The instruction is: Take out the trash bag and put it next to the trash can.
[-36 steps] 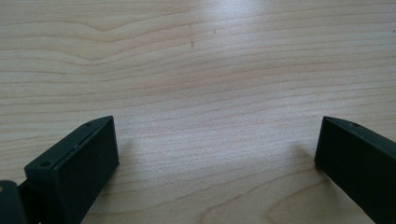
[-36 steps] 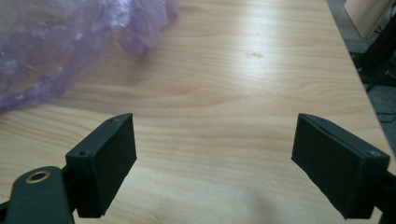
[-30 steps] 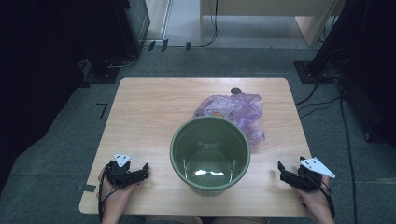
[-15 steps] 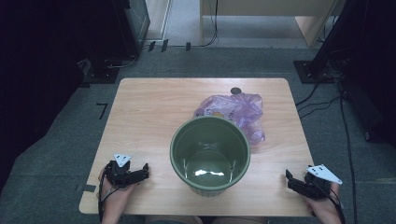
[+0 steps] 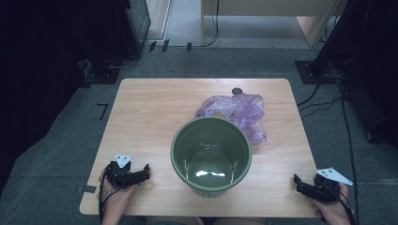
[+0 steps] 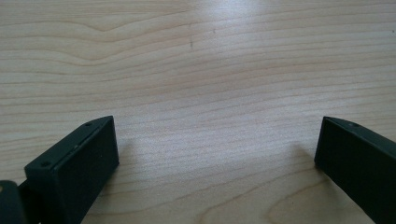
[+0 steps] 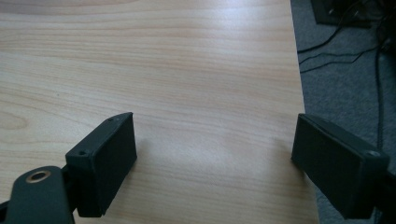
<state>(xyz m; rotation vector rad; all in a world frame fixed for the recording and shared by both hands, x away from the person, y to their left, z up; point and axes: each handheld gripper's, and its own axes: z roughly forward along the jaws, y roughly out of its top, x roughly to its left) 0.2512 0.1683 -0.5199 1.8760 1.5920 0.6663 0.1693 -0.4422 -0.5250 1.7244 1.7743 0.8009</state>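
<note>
A green round pot [image 5: 184, 149] stands empty in the middle of the wooden table [image 5: 150, 112]. A crumpled purple plastic bag [image 5: 239, 112] lies just behind it, touching its far right side. My left gripper [image 5: 143, 172] rests near the front left corner, pointing toward the pot. Its jaws stand wide apart over bare wood, so the left gripper [image 6: 217, 140] is open and holds nothing. My right gripper [image 5: 300, 183] sits at the front right corner. The right gripper [image 7: 215, 140] is also open and empty, with its right jaw past the table's edge.
A small dark round object [image 5: 237, 91] lies at the table's far edge. Grey carpet with black cables [image 7: 336, 46] lies to the right of the table. Dark equipment stands [image 5: 324, 65] flank the far side.
My right gripper has drawn back toward the front right corner of the table. The left gripper, the pot and the bag have stayed put.
</note>
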